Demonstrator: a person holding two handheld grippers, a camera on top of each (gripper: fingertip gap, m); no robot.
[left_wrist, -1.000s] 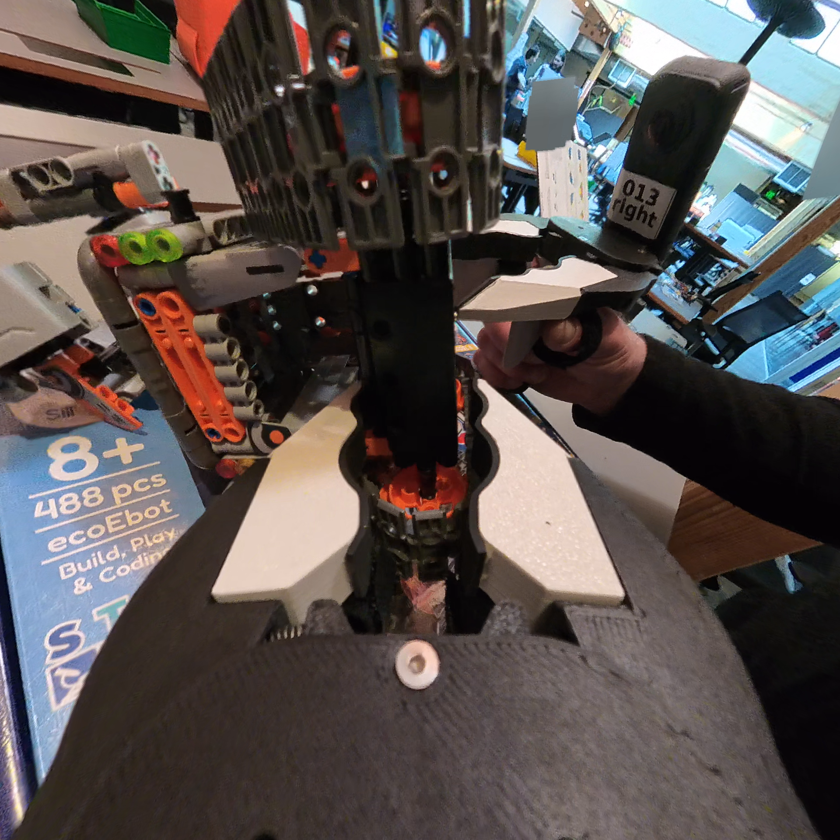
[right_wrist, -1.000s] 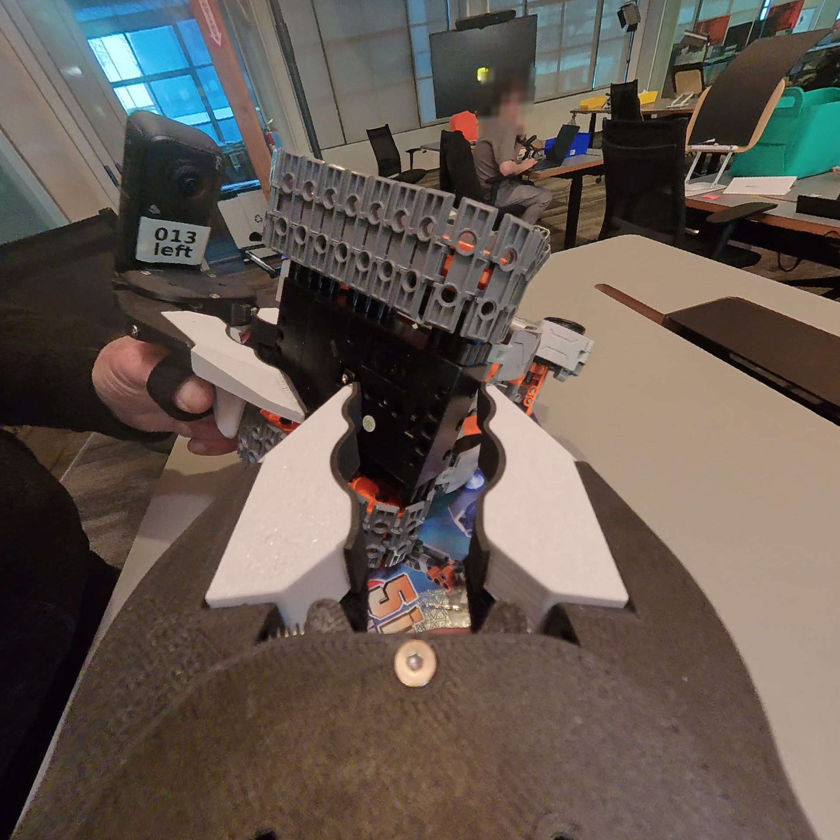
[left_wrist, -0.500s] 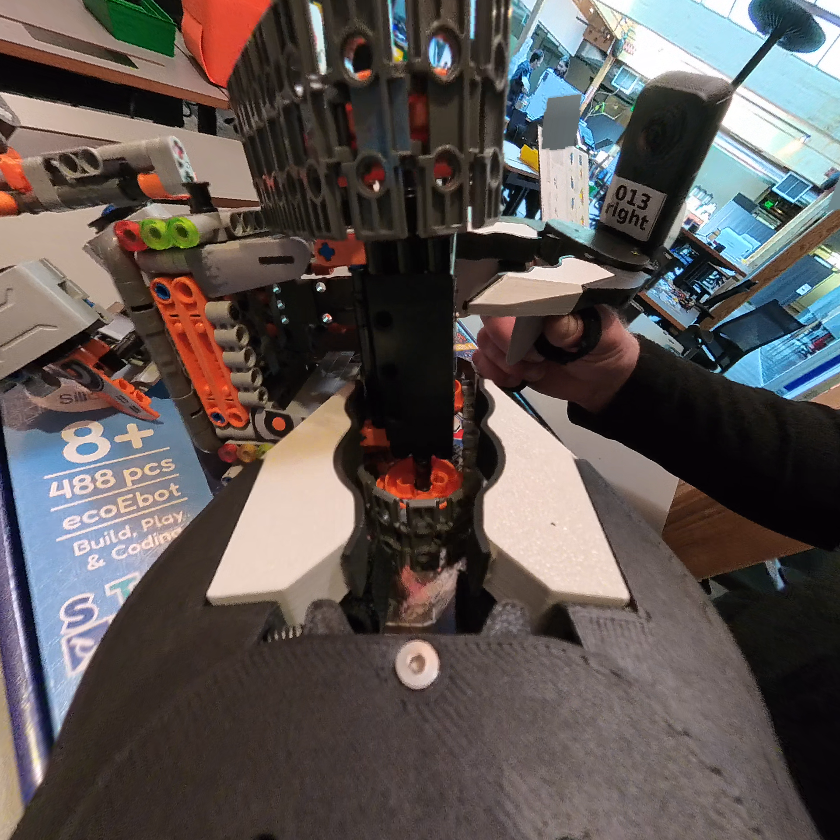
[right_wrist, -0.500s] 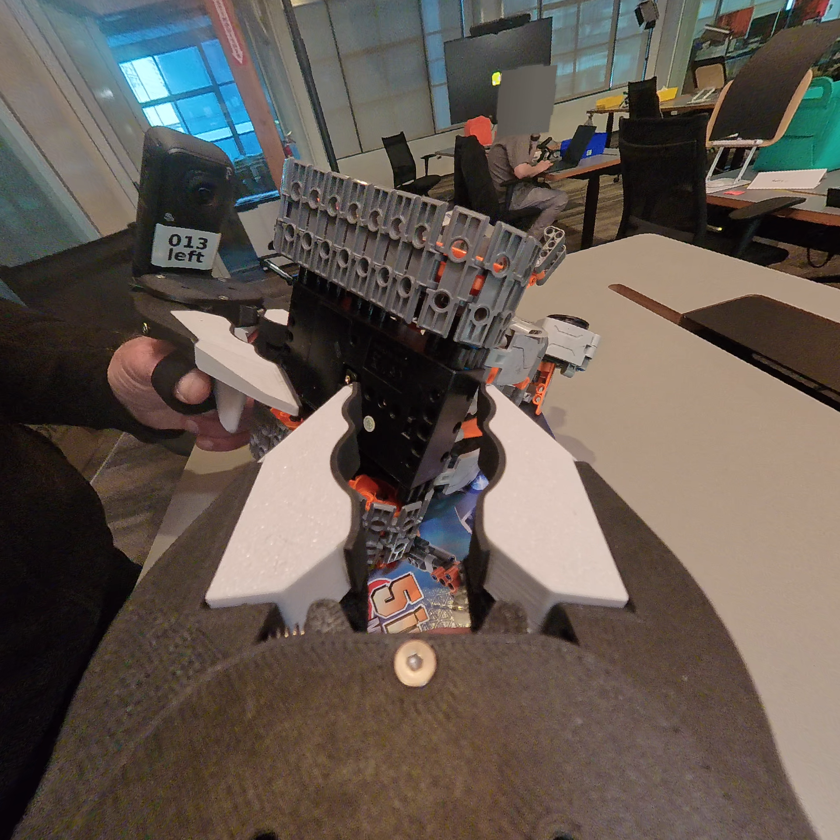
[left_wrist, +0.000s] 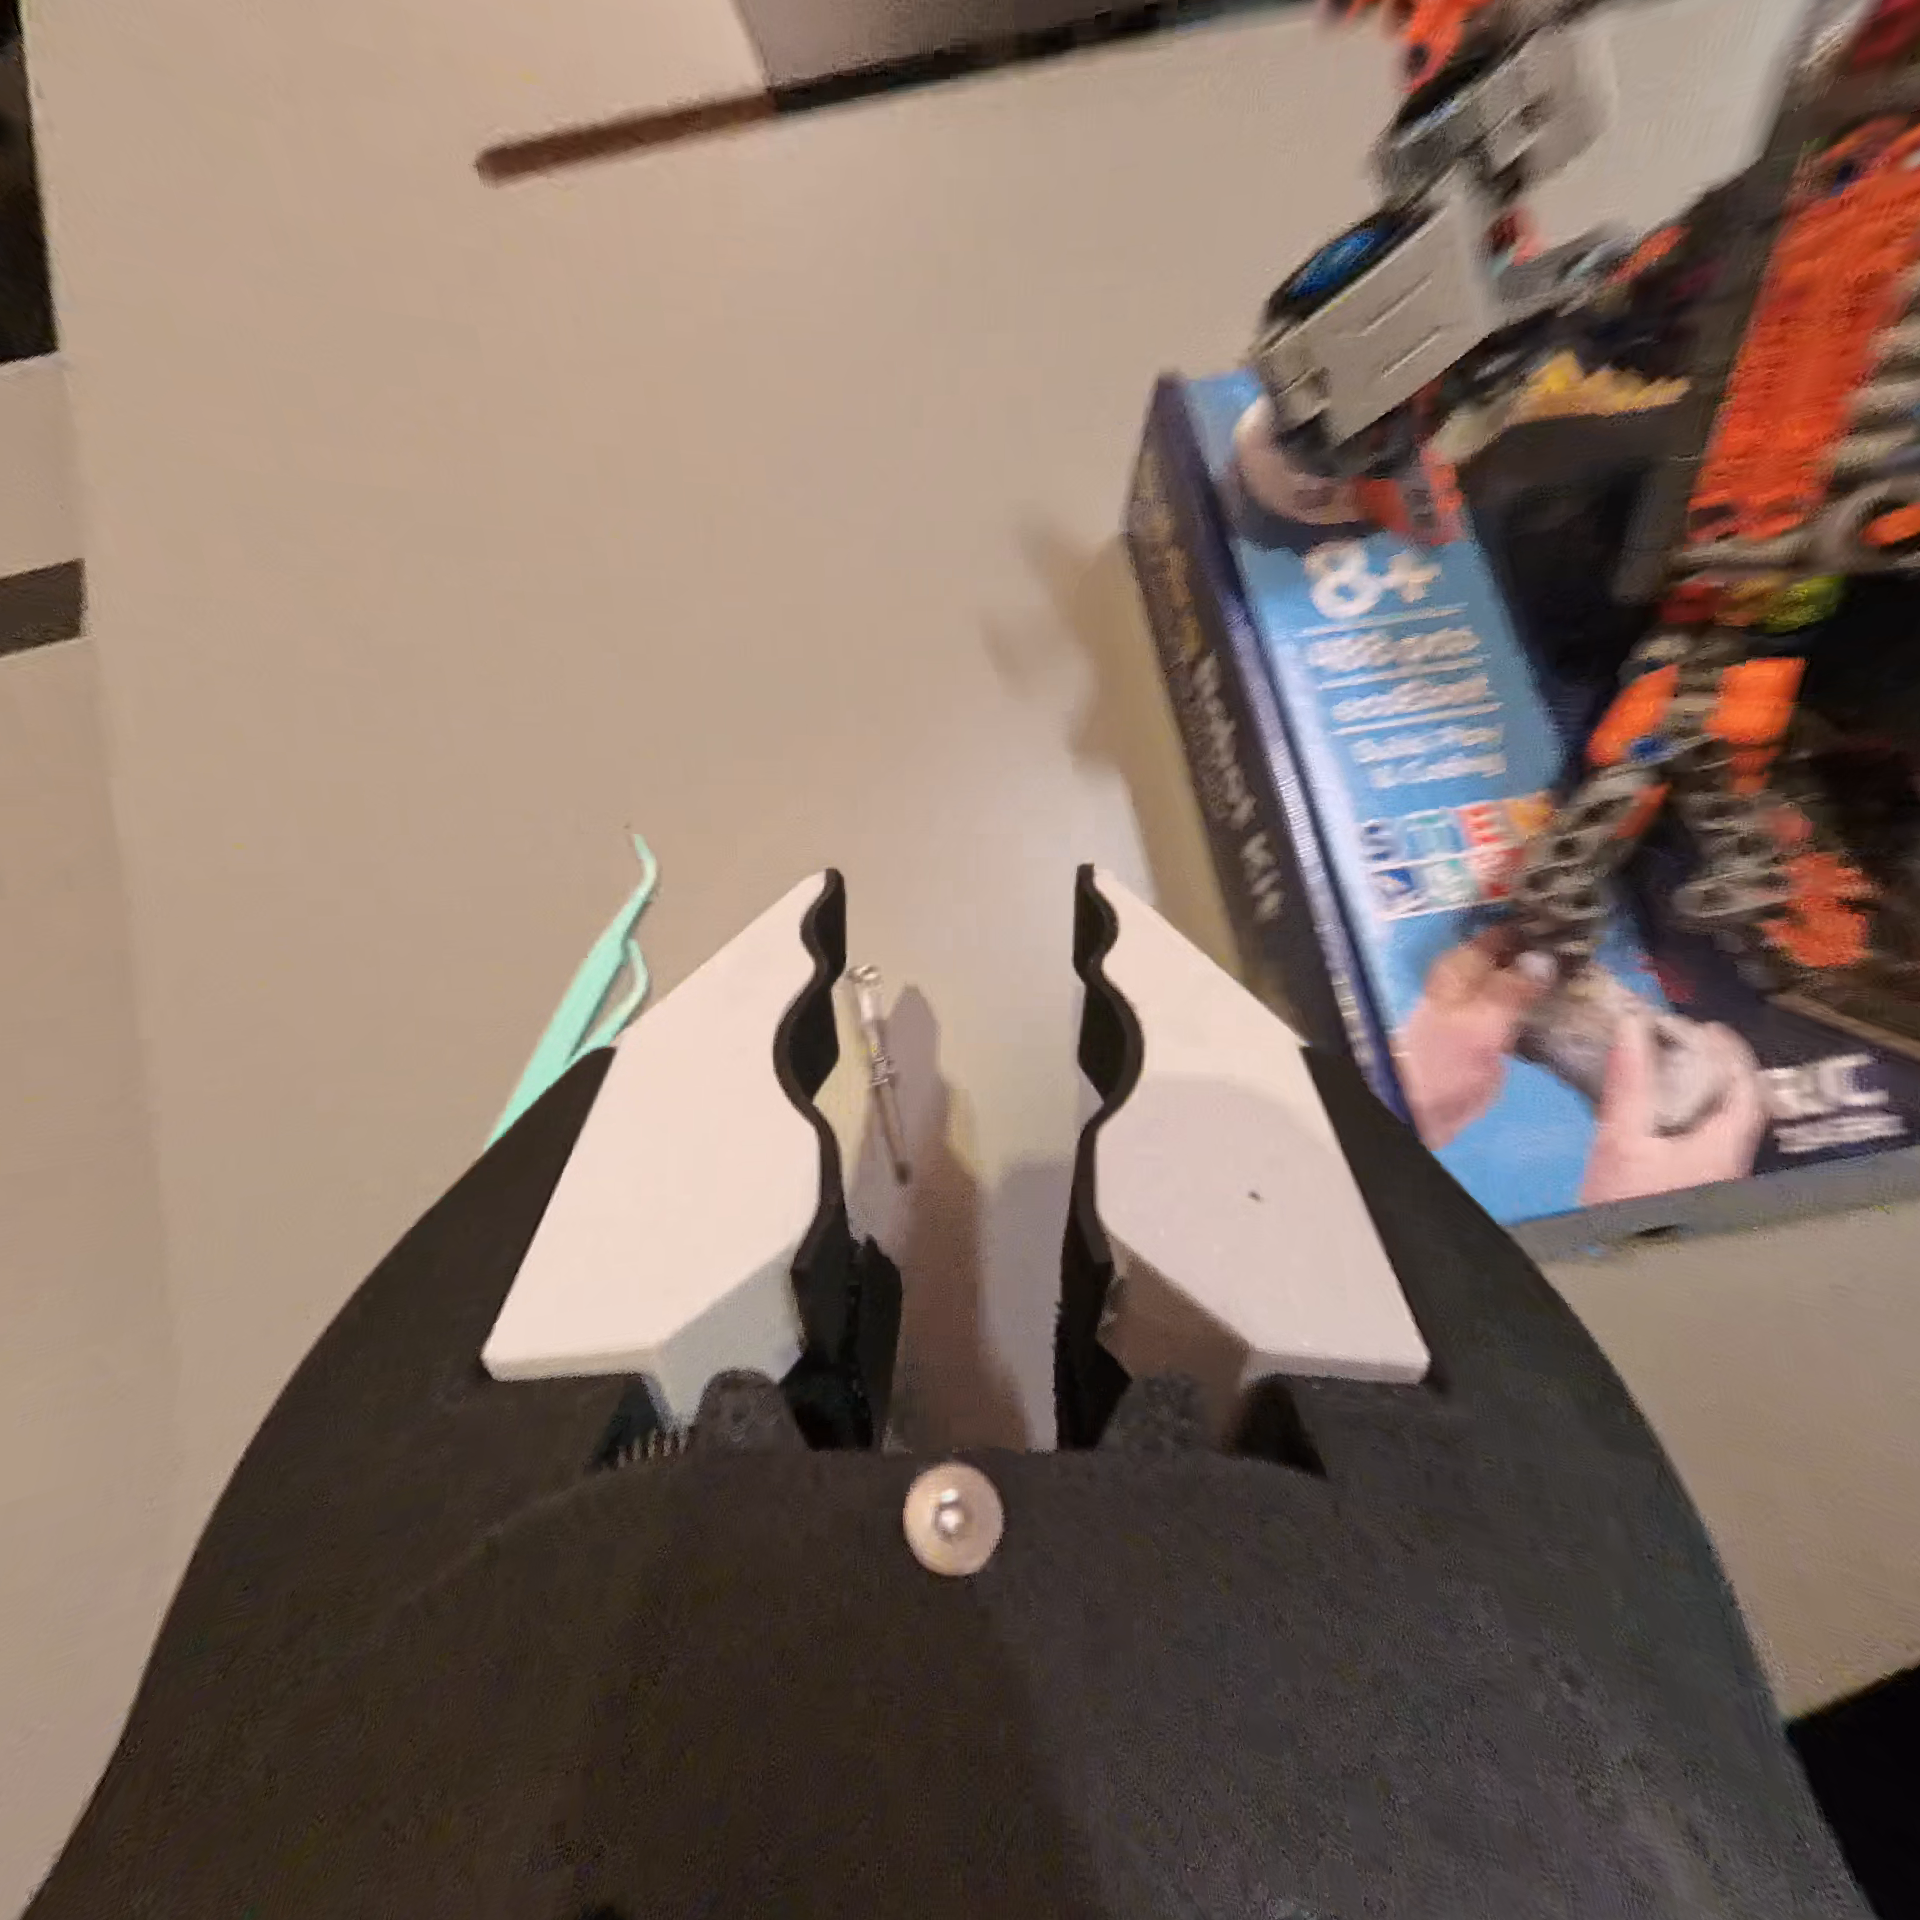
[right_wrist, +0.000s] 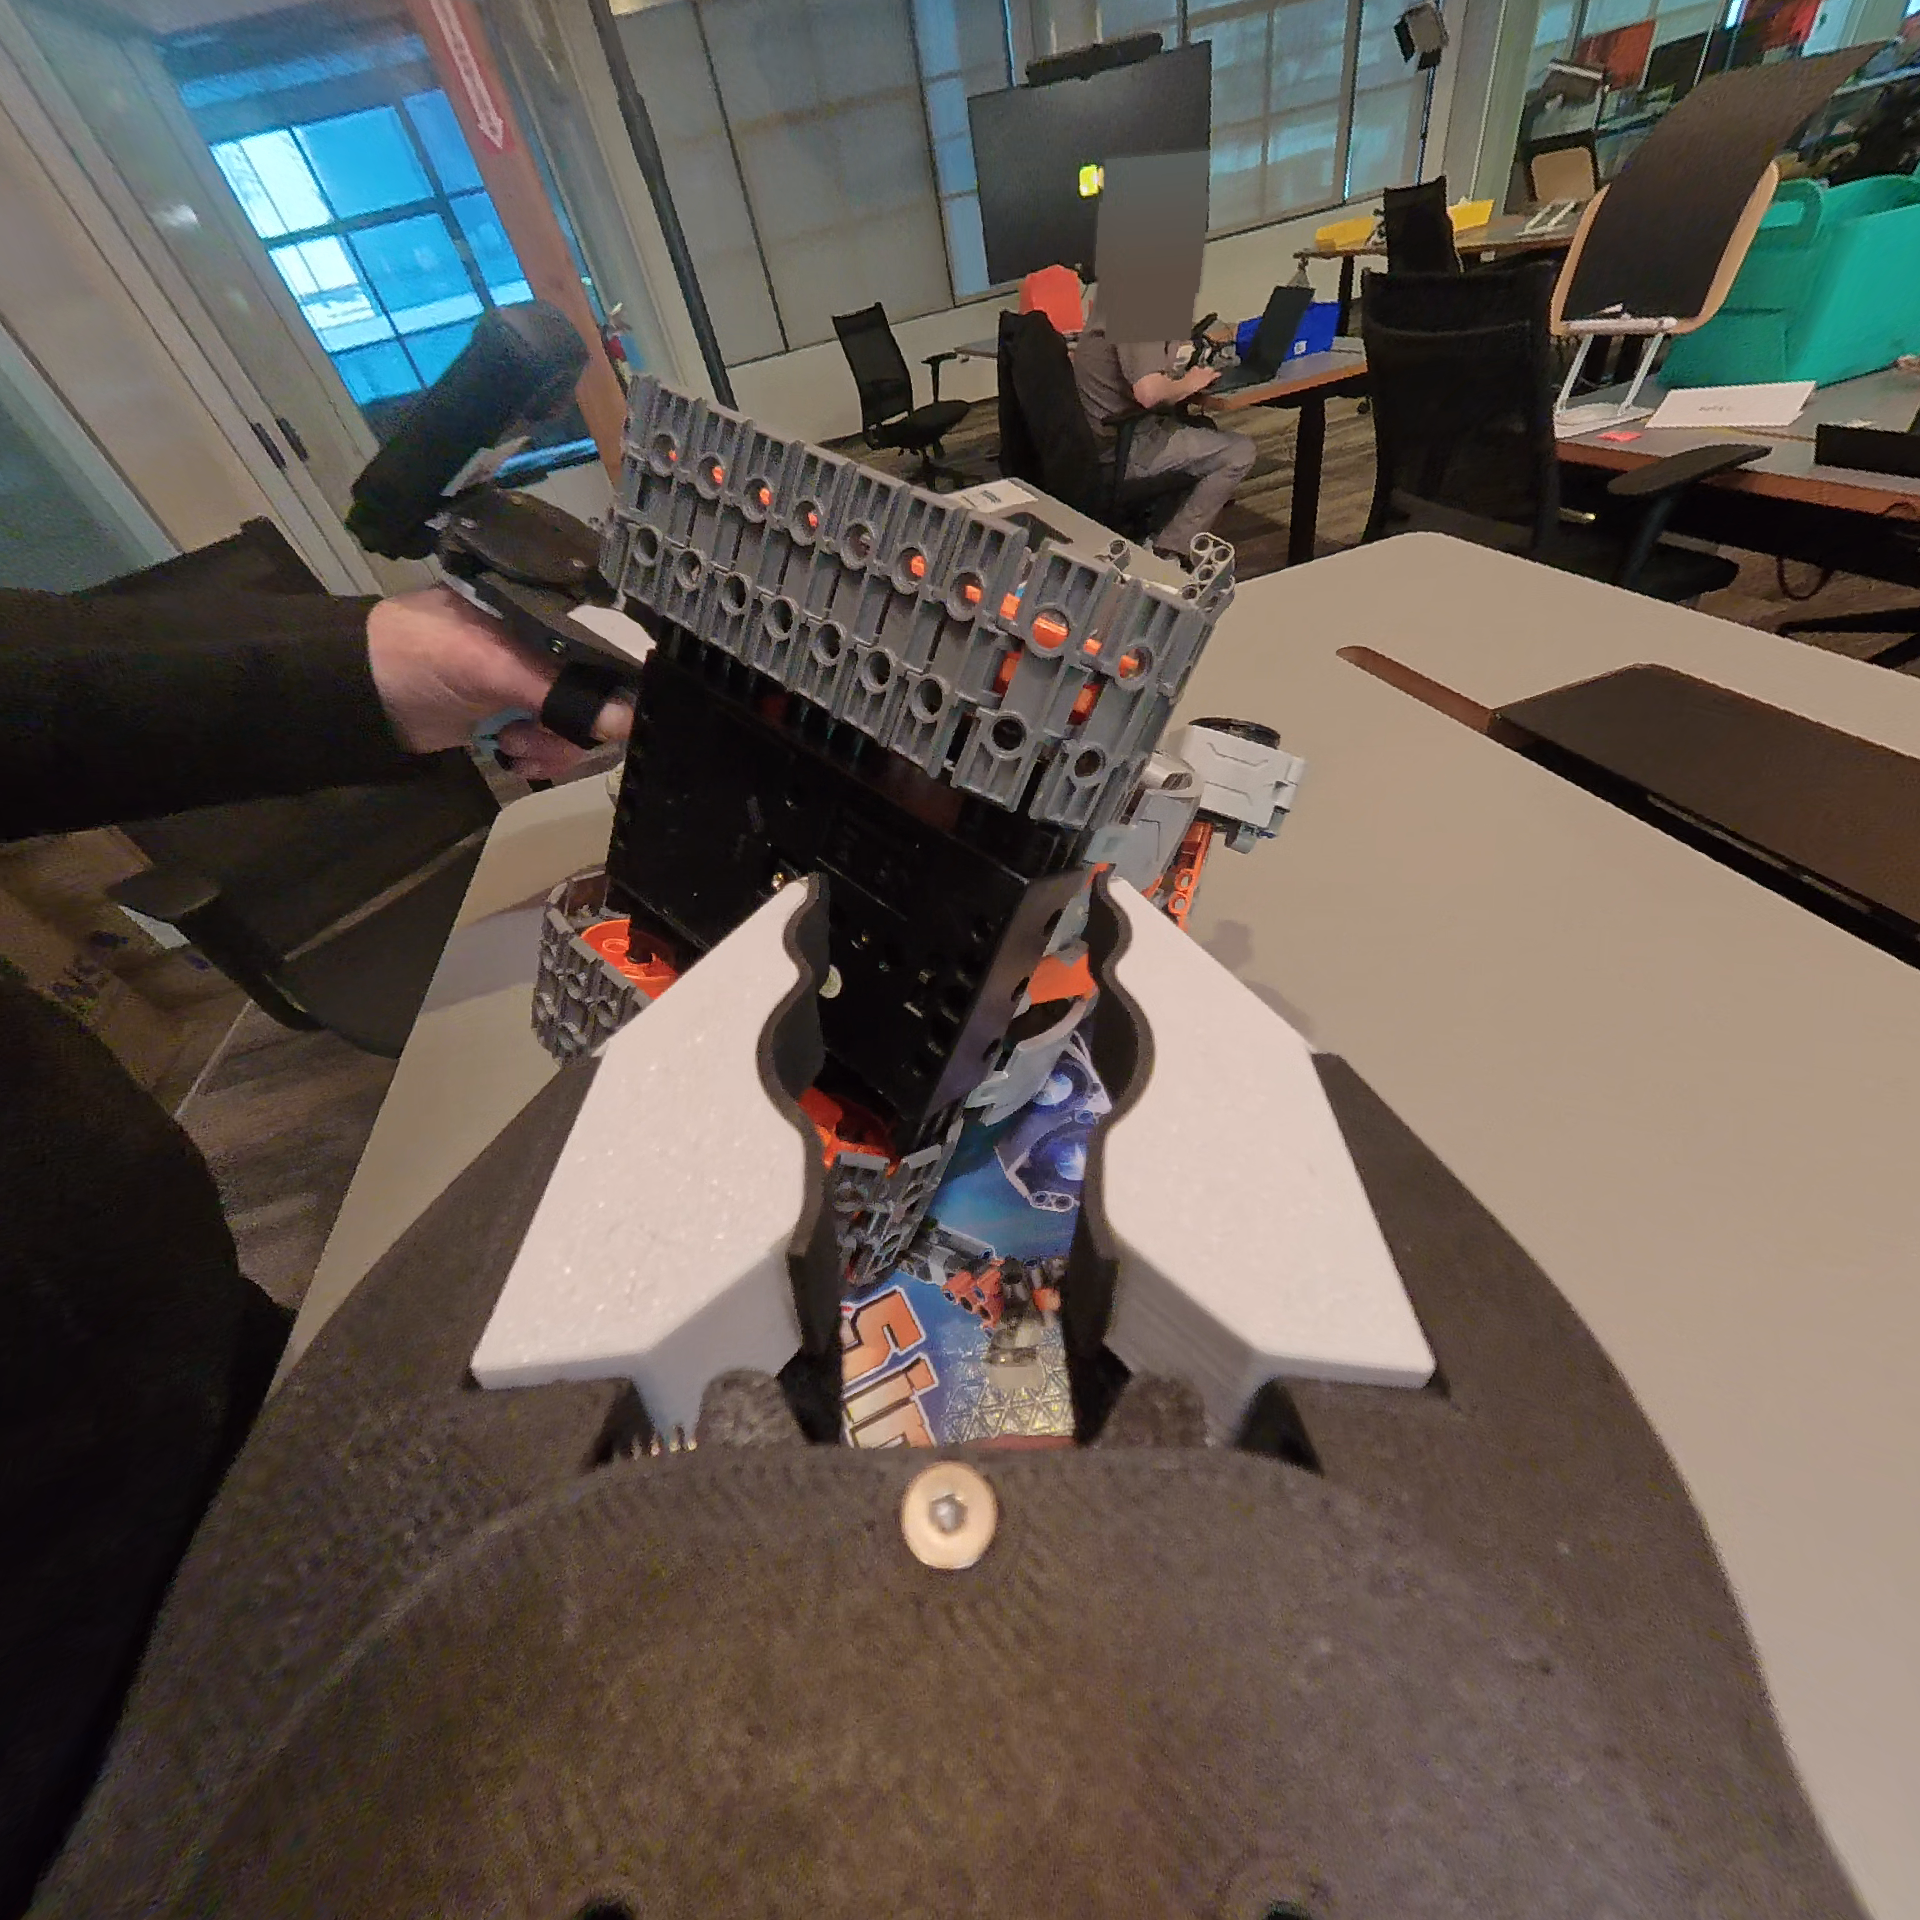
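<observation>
My left gripper (left_wrist: 956, 883) is open and empty, pointing down at the beige table (left_wrist: 520, 520). A small metal pin (left_wrist: 878, 1060) lies on the table between its fingers, and mint green tweezers (left_wrist: 597, 997) lie just left of it. My right gripper (right_wrist: 951, 894) is shut on the black body of a toy brick vehicle (right_wrist: 883, 810) with grey tracks and orange parts, tilted over a blue box (right_wrist: 966, 1340). The vehicle (left_wrist: 1766, 436) and the box (left_wrist: 1403, 831) show blurred at the right of the left wrist view.
A hand (right_wrist: 457, 665) holds the left gripper behind the vehicle's left side. A dark panel (right_wrist: 1714, 769) lies on the grey table (right_wrist: 1558, 1091) at the right. Office chairs, desks and a seated person are far behind. My hands' fingertips stand some 30 cm from each other.
My left gripper has let go of the vehicle and swung away to the left, now facing down at the table. My right gripper still holds the vehicle, which has tilted a little.
</observation>
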